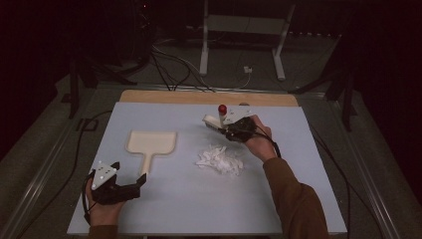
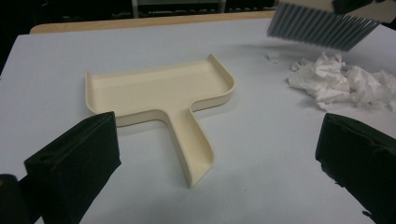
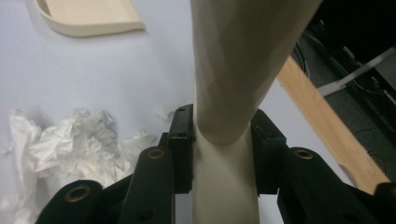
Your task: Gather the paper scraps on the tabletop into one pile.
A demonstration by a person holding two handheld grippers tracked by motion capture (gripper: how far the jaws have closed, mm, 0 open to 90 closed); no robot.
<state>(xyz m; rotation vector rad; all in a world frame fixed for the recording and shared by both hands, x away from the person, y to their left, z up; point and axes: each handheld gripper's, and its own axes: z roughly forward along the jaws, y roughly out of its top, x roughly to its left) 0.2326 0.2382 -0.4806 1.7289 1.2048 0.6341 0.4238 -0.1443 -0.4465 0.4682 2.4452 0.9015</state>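
2 black jaws of the right gripper point(image 3: 224, 135) are clamped on the cream handle of a hand brush point(image 3: 243, 65), which is seen rising up the middle of the right gripper view. In the high view the brush point(image 1: 215, 122) is held just right of centre, above the far half of the table, with the right gripper point(image 1: 238, 130) directly beside it. Its grey bristles point(image 2: 322, 25) are seen at the upper right of the left gripper view, hanging over the far edge of a heap of crumpled white paper point(image 2: 341, 81). In the high view that paper heap point(image 1: 220, 160) lies just below the brush, right of centre; whether the bristles touch the paper cannot be told.

1 cream dustpan point(image 1: 151, 144) lies flat on the table left of the paper, well apart from it, with its handle pointing toward the lower edge of the frame. In the left gripper view the dustpan point(image 2: 163, 98) sits in the middle, its handle running down toward the jaws.

The left gripper point(image 1: 134, 185) is seen at the lower left of the high view, its jaws spread wide and grasping nothing, close to the end of the dustpan handle but not touching it.

Everything rests on a pale blue table top point(image 1: 189, 199) with a wooden strip point(image 1: 209, 97) along its far edge.
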